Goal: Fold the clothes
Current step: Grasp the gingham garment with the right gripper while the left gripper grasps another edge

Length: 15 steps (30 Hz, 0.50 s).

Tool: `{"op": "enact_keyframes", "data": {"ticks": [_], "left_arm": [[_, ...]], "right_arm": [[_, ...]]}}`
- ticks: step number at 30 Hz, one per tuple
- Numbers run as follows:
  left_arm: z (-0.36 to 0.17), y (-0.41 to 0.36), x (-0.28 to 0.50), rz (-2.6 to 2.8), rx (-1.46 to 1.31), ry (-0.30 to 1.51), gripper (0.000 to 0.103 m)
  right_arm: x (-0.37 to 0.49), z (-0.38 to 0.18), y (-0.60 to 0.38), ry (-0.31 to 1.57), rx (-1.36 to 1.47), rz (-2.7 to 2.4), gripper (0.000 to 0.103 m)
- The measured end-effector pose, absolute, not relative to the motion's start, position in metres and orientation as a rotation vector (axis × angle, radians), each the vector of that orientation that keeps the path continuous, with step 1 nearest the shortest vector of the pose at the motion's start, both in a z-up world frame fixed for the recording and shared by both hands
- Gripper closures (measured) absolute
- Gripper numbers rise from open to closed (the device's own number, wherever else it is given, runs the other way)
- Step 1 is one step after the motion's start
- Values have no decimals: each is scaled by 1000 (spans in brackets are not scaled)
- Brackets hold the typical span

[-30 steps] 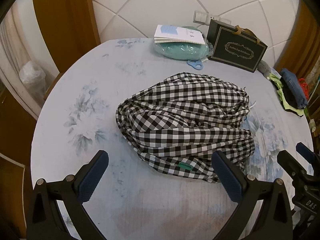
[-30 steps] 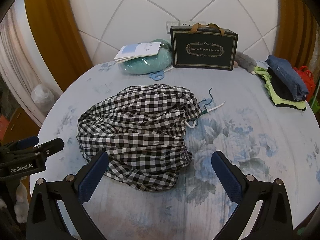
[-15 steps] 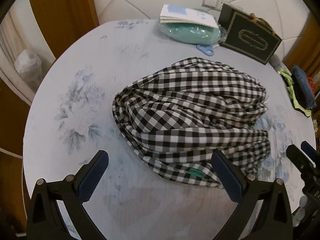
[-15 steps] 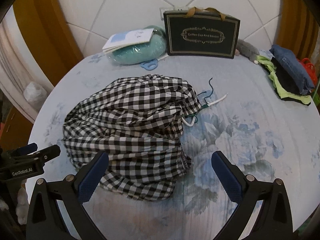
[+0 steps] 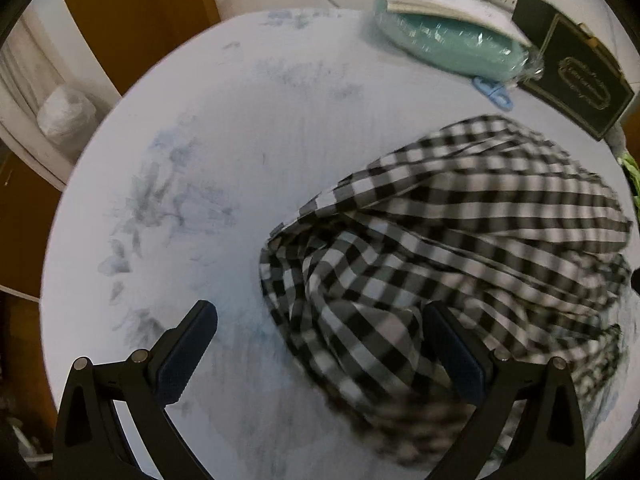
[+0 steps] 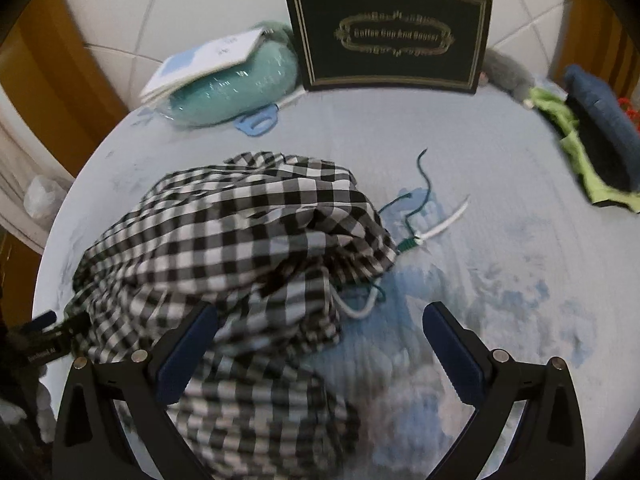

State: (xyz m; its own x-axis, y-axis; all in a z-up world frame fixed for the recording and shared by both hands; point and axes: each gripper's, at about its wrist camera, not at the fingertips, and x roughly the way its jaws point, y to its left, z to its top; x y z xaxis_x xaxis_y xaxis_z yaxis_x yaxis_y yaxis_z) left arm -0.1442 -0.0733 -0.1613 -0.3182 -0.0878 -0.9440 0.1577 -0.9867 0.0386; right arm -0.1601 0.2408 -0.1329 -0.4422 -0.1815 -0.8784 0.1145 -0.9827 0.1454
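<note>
Your left gripper [image 5: 320,344] is spread wide, with nothing pinched. Its right pad [image 5: 456,352] sits against or just over the near edge of the checked cloth [image 5: 460,240]; its left pad hangs over bare table [image 5: 224,168]. Blur keeps you from telling whether the pad really touches.

Your right gripper [image 6: 320,344] is spread just as wide and grips nothing — the cloth [image 6: 240,248] runs under its left pad, while the right pad is over bare tabletop.

The cloth lies bunched in a heap in the middle of the table [image 6: 500,168], its long axis running from your near left toward the far right in the right wrist view. Its drawstring [image 6: 440,226] trails out of the right end, toward the box [image 6: 392,36] at the back edge. The left gripper [image 6: 48,332] shows at the heap's left end.
</note>
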Motion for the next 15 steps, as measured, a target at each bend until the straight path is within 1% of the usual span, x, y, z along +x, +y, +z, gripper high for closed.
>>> {"op": "enact_keyframes", "data": {"ticks": [3, 5, 6, 7, 9, 10, 12, 13, 14, 15], "left_arm": [[-187, -77, -152, -2395, 1791, 108, 0], [-197, -83, -152, -2411, 1782, 193, 0], [-197, -86, -151, -2434, 1737, 233, 0], [-198, -86, -149, -2456, 1700, 241, 0], [-198, -84, -146, -2504, 1645, 216, 0], [-199, -83, -144, -2528, 1617, 207, 0], [-198, -83, -142, -2542, 1606, 202, 0], [-198, -83, -141, -2543, 1607, 201, 1], [-195, -83, -140, -2552, 1613, 202, 7], [-190, -81, -139, -2569, 1624, 204, 29]], "right_arm": [[-176, -147, 234, -94, 1558, -2503, 0], [-185, -155, 226, -70, 1556, -2484, 2], [-189, -160, 222, -59, 1557, -2475, 10], [-192, -165, 219, -53, 1563, -2462, 17], [-198, -174, 213, -42, 1574, -2438, 38], [-198, -177, 211, -35, 1573, -2429, 43], [-199, -181, 207, -22, 1572, -2409, 44], [-198, -182, 206, -19, 1567, -2404, 49], [-195, -176, 210, -29, 1546, -2411, 56], [-192, -170, 213, -38, 1526, -2418, 60]]}}
